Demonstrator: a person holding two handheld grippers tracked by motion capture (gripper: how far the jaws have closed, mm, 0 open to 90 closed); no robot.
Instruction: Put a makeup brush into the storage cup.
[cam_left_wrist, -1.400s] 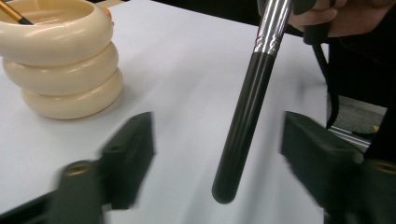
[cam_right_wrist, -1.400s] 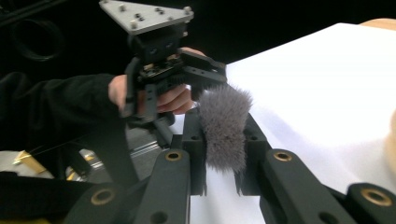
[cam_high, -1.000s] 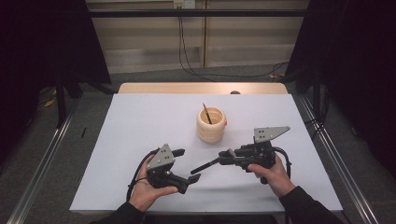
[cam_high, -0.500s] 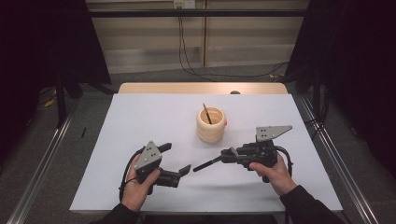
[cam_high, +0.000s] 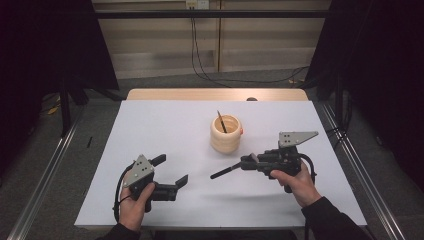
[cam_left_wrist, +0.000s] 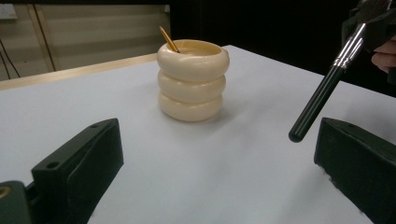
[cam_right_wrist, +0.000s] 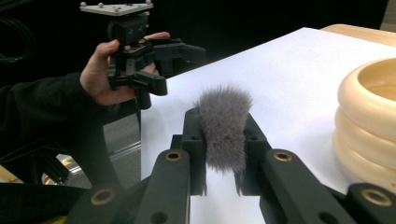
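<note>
Here the right gripper clamps the brush — bristles between its jaws; left gripper gapes empty.

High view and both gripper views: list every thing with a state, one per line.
Left tongs: open, empty.
Right tongs: shut on the makeup brush, gripping its grey bristle head.
Ringed cream holder: upright, a thin stick leaning inside.

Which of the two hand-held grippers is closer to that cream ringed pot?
The right one. The right hand-held gripper, shut on a makeup brush, sits just right of the cream ringed pot. The left hand-held gripper is farther off, toward the near left.
</note>
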